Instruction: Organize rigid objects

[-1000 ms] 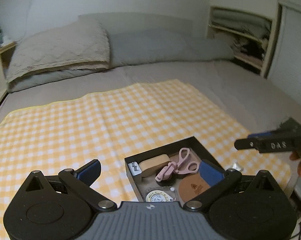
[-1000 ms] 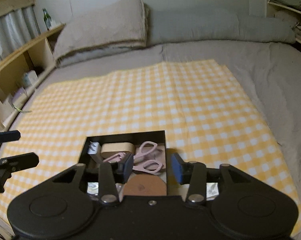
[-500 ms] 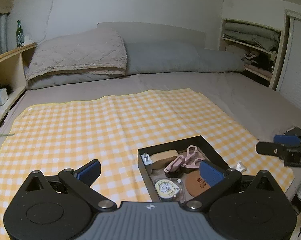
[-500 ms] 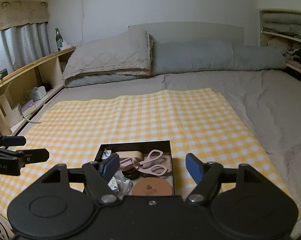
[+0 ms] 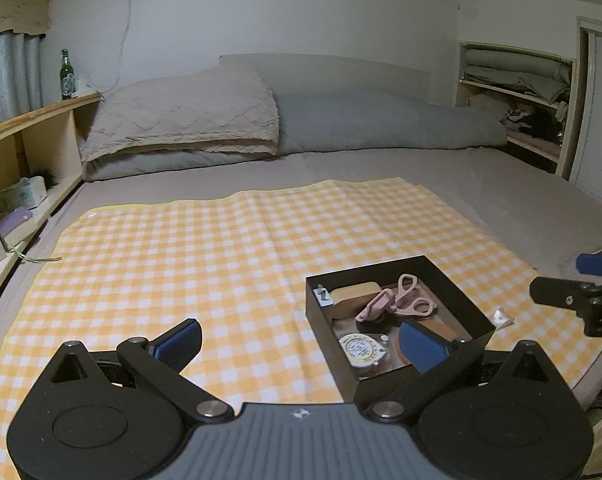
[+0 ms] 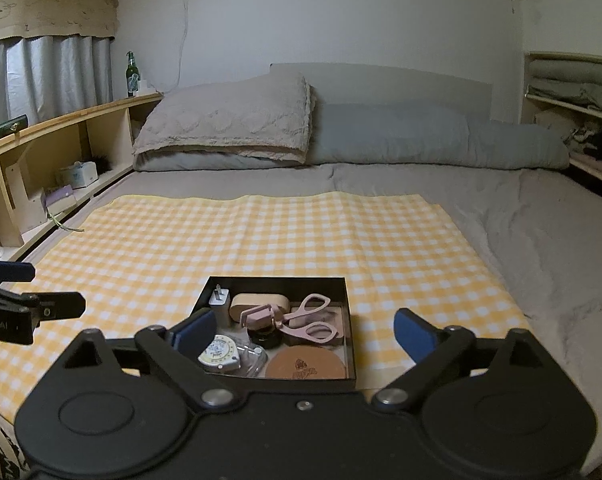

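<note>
Your right gripper [image 6: 301, 332] has just been opening and stands wide, empty, above the tray [image 6: 351, 320]; left gripper [image 5: 301, 340] gapes beside it, scissors [image 6: 309, 318] lying packed inside.

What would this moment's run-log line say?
left gripper: open, empty | right gripper: just opened, empty | black rectangular tray: holds pink scissors, round brown coaster

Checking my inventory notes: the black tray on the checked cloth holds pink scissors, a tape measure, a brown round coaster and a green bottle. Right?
Not quite. The green bottle stands on the wooden shelf, as the right wrist view shows. The black tray holds the rest.
</note>
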Demonstrator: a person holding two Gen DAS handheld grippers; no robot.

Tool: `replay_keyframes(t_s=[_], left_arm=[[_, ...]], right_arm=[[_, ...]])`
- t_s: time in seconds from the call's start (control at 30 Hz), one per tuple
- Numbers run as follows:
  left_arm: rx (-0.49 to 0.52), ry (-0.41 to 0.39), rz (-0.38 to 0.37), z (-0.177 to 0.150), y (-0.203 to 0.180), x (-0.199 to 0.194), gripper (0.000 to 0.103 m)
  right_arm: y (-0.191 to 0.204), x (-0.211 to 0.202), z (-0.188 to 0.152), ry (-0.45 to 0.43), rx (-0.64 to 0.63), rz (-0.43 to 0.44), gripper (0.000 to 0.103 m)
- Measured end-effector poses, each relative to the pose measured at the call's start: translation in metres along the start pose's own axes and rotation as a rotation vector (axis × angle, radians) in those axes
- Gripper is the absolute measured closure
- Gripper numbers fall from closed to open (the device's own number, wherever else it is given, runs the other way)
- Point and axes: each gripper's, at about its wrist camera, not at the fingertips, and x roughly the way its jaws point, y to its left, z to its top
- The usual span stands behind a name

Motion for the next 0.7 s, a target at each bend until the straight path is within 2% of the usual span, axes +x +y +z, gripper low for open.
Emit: replay_keyframes(t_s=[0.13, 0.7], left_arm=[[-0.004, -0.01, 0.018, -0.003, 0.002, -0.004, 0.0], [-0.027, -0.027, 0.007, -0.005, 0.004, -0.011, 0.0]], right_arm=[[0.003, -0.003, -0.002, -0.018, -0.005, -0.002, 0.001], [0.009, -0.007, -0.007, -0.043, -0.035, -0.009, 0.0]])
